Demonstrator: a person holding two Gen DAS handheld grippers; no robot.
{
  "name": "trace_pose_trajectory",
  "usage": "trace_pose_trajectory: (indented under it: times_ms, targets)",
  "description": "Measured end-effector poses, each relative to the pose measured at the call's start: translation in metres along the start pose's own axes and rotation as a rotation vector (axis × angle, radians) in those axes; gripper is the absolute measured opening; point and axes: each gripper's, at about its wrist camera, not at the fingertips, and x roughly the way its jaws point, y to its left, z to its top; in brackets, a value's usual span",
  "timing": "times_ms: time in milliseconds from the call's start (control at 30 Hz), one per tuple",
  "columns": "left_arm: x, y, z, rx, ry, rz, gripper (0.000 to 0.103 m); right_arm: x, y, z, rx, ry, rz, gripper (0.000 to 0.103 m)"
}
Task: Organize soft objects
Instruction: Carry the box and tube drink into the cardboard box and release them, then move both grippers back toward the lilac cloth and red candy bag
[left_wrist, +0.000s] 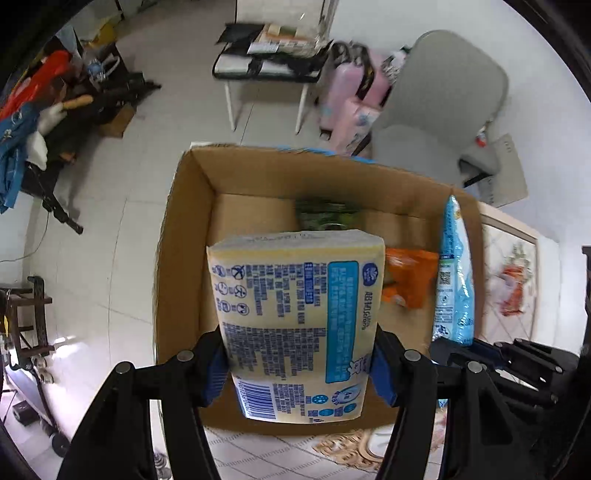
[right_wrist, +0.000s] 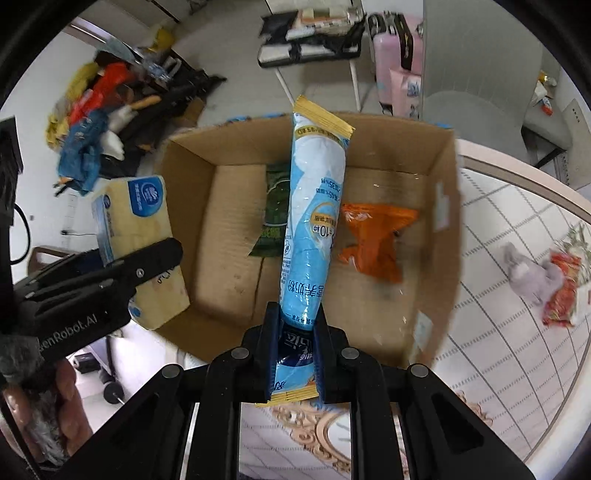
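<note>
My left gripper (left_wrist: 299, 369) is shut on a cream tissue pack (left_wrist: 295, 325) with blue print, held over the open cardboard box (left_wrist: 184, 221). The same pack (right_wrist: 136, 243) and the left gripper (right_wrist: 110, 280) show at the left of the right wrist view. My right gripper (right_wrist: 295, 350) is shut on the lower end of a long light-blue pouch (right_wrist: 314, 221), which hangs over the box (right_wrist: 447, 206); it appears as the blue pouch (left_wrist: 454, 273) by the box's right wall. A green packet (right_wrist: 275, 206) and an orange packet (right_wrist: 373, 240) lie on the box floor.
The box stands on a round table with a tiled-pattern cloth (right_wrist: 517, 332). A grey plush toy (right_wrist: 528, 273) and a red packet (right_wrist: 561, 291) lie on it to the right. Beyond are a grey chair (left_wrist: 443, 110), a pink suitcase (left_wrist: 351, 88), a loaded stool (left_wrist: 269, 62) and floor clutter (left_wrist: 55, 110).
</note>
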Motion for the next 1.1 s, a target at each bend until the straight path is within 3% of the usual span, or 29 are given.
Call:
trace_pose_trajectory:
  times_ms: [233, 467, 533, 567, 633, 767, 800, 833, 1000, 1100]
  targets:
    - [0.069, 0.008, 0.039, 0.052, 0.126, 0.039, 0.061, 0.059, -0.012, 0.038, 0.026, 0.054, -0.092, 0.017]
    - [0.095, 0.009, 0.057, 0.040, 0.204, 0.099, 0.062, 0.096, -0.022, 0.054, 0.041, 0.133, -0.124, 0.022]
    - [0.091, 0.012, 0.059, 0.017, 0.200, 0.087, 0.066, 0.094, -0.019, 0.055, 0.019, 0.113, -0.170, 0.028]
    - [0.089, 0.014, 0.060, 0.004, 0.199, 0.079, 0.070, 0.092, -0.019, 0.056, 0.014, 0.106, -0.179, 0.037]
    - [0.081, 0.015, 0.061, 0.000, 0.182, 0.087, 0.080, 0.089, -0.020, 0.056, 0.025, 0.110, -0.165, 0.046]
    - [0.064, 0.019, 0.056, 0.002, 0.145, 0.105, 0.087, 0.074, -0.022, 0.051, 0.038, 0.091, -0.174, 0.068]
    - [0.060, 0.019, 0.053, 0.002, 0.136, 0.102, 0.094, 0.070, -0.023, 0.049, 0.038, 0.088, -0.177, 0.076]
    - [0.055, 0.020, 0.051, 0.001, 0.123, 0.101, 0.098, 0.065, -0.023, 0.046, 0.038, 0.084, -0.184, 0.079]
    - [0.024, 0.019, 0.023, -0.001, 0.036, 0.096, 0.099, 0.041, -0.018, 0.020, 0.031, 0.038, -0.230, 0.094]
    - [0.009, 0.014, -0.001, -0.004, 0.001, 0.077, 0.102, 0.032, -0.017, -0.001, 0.043, 0.015, -0.241, 0.096]
